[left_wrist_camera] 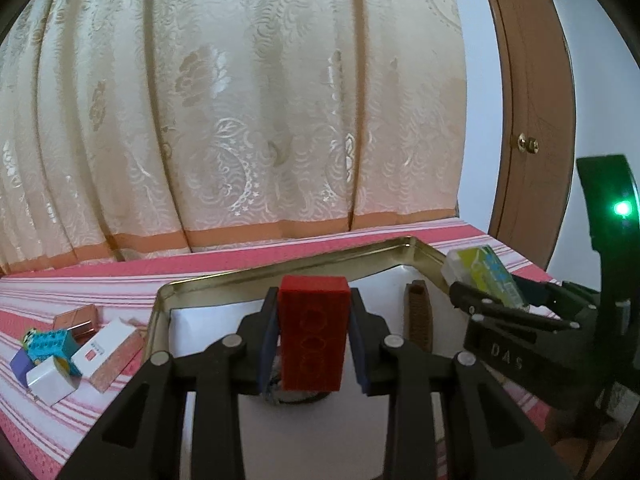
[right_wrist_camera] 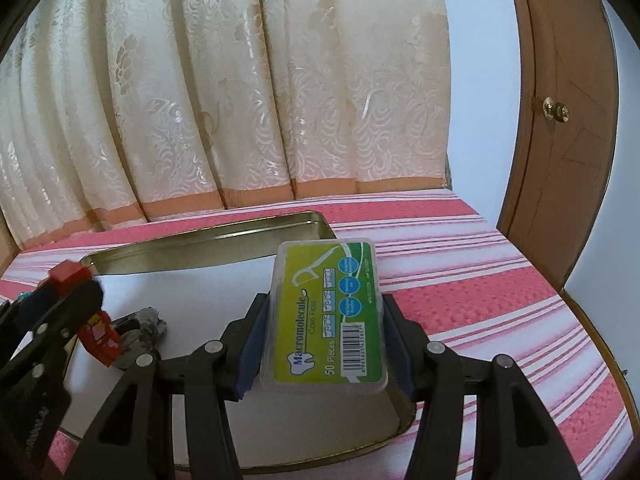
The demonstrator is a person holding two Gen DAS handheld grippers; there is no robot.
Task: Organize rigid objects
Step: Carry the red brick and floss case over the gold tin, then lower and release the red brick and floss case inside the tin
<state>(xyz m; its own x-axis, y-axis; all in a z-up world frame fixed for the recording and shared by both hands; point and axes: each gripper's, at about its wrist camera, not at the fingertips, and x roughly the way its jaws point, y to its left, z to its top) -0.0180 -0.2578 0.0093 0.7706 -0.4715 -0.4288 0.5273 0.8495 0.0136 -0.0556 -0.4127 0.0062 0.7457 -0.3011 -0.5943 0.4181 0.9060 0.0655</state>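
My left gripper [left_wrist_camera: 312, 340] is shut on a red toy brick [left_wrist_camera: 312, 332], held upright over the gold metal tin [left_wrist_camera: 280, 270] with its white lining. My right gripper [right_wrist_camera: 322, 340] is shut on a clear floss-pick box [right_wrist_camera: 326, 316] with a green and yellow label, held above the tin's [right_wrist_camera: 208, 236] right side. From the left wrist view the right gripper [left_wrist_camera: 500, 300] and its box [left_wrist_camera: 484, 276] hang over the tin's right rim. In the right wrist view the left gripper [right_wrist_camera: 76, 280] shows at the left with the red brick [right_wrist_camera: 68, 274].
Inside the tin lie a brown ridged piece [left_wrist_camera: 419, 320], a small red figure [right_wrist_camera: 99, 334] and a grey crumpled thing [right_wrist_camera: 144, 330]. Left of the tin, on the pink striped cloth [left_wrist_camera: 60, 400], sits a heap of small boxes and a blue brick [left_wrist_camera: 48, 342]. Curtain behind, door at right.
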